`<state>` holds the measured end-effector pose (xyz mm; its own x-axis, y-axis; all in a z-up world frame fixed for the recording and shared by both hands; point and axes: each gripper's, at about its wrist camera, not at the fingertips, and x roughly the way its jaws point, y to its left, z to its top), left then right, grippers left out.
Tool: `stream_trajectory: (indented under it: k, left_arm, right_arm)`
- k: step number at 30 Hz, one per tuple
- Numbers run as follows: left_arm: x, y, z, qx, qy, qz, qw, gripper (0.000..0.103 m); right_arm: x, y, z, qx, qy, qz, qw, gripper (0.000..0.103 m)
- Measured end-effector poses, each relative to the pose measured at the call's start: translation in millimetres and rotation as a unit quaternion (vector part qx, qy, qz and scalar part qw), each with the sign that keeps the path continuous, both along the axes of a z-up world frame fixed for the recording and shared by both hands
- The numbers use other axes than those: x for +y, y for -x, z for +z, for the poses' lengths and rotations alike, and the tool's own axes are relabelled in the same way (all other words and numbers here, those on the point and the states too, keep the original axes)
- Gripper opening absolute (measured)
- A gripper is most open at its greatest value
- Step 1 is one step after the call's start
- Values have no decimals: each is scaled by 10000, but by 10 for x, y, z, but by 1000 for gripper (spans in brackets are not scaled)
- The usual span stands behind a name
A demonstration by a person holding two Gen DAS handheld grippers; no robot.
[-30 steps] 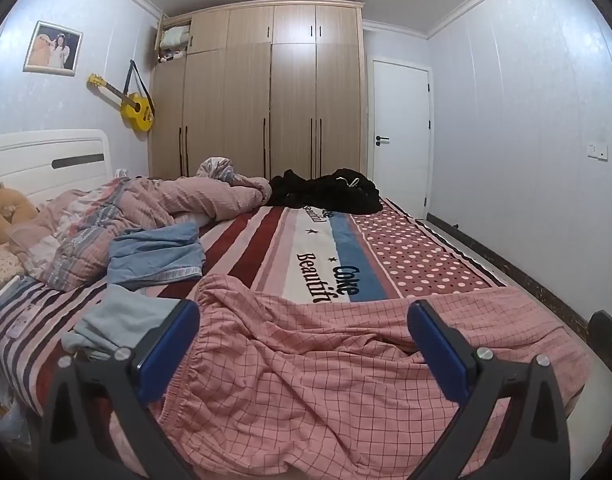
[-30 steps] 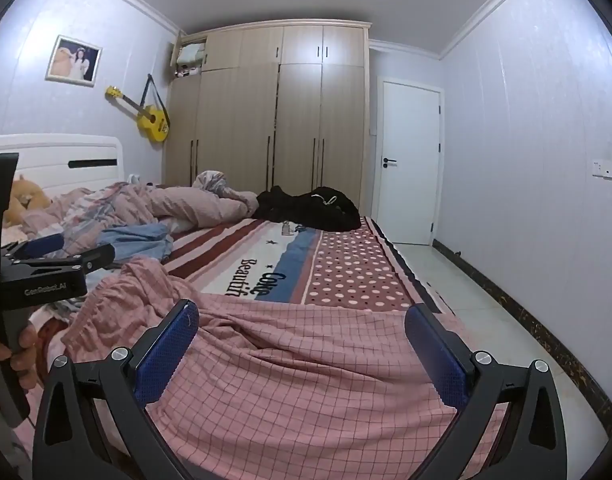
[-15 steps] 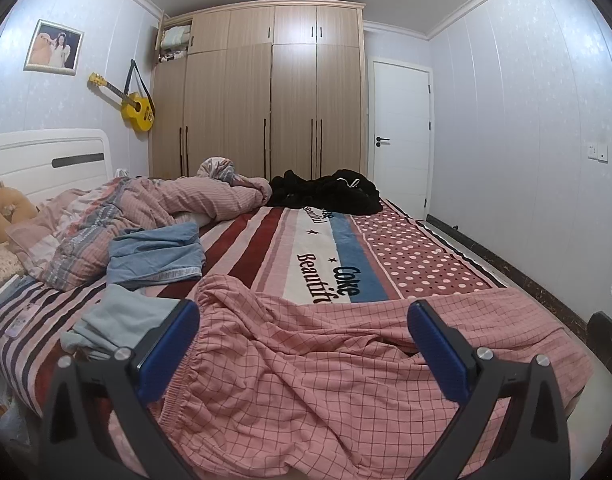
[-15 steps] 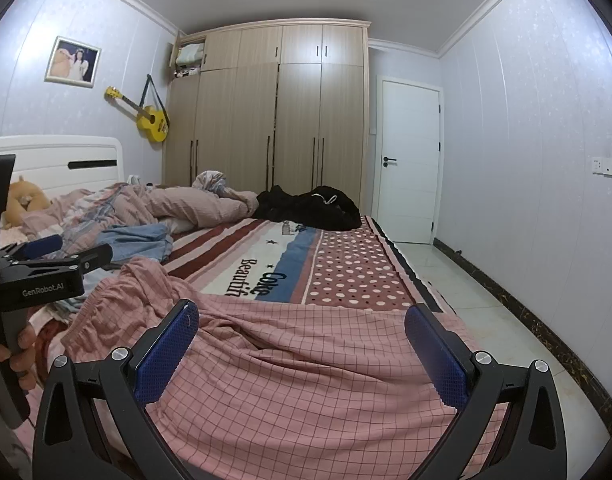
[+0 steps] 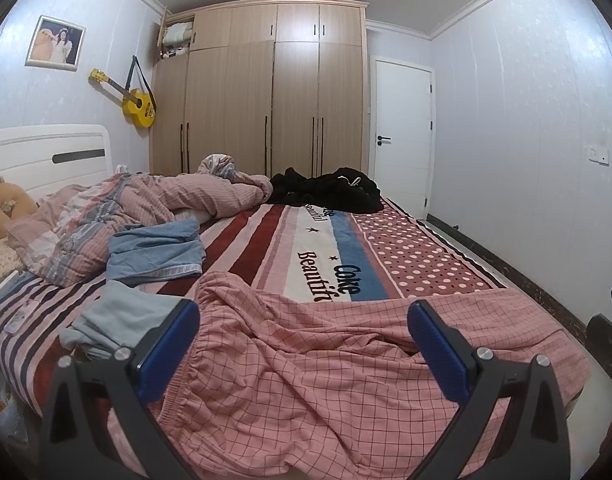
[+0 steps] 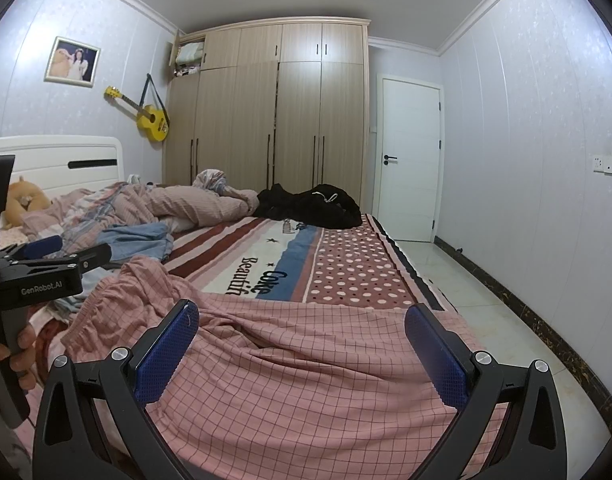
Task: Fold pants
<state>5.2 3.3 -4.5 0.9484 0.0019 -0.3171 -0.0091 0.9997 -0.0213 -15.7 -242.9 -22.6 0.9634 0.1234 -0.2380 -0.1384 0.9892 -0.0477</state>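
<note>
Pink checked pants (image 5: 306, 368) lie rumpled across the near end of the bed, waistband to the left; they also show in the right wrist view (image 6: 297, 368). My left gripper (image 5: 303, 344) is open and empty, hovering just above the waistband end. My right gripper (image 6: 301, 344) is open and empty above the leg part. The left gripper also shows from the side at the left of the right wrist view (image 6: 53, 256).
The bed (image 5: 326, 240) has a striped and dotted cover. Blue folded clothes (image 5: 153, 252) and a grey-blue garment (image 5: 117, 320) lie at the left. A pink quilt (image 5: 165, 196) and black clothes (image 5: 330, 192) lie farther back. Tiled floor (image 6: 486, 312) is to the right.
</note>
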Motion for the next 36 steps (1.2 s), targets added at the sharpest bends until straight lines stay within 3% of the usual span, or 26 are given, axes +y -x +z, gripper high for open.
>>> stream_trajectory:
  k: [36]
  left_arm:
    - [19, -12, -26, 22, -13, 18, 10000, 102]
  right_arm:
    - [-1, -18, 3, 37, -38, 19, 10000, 103]
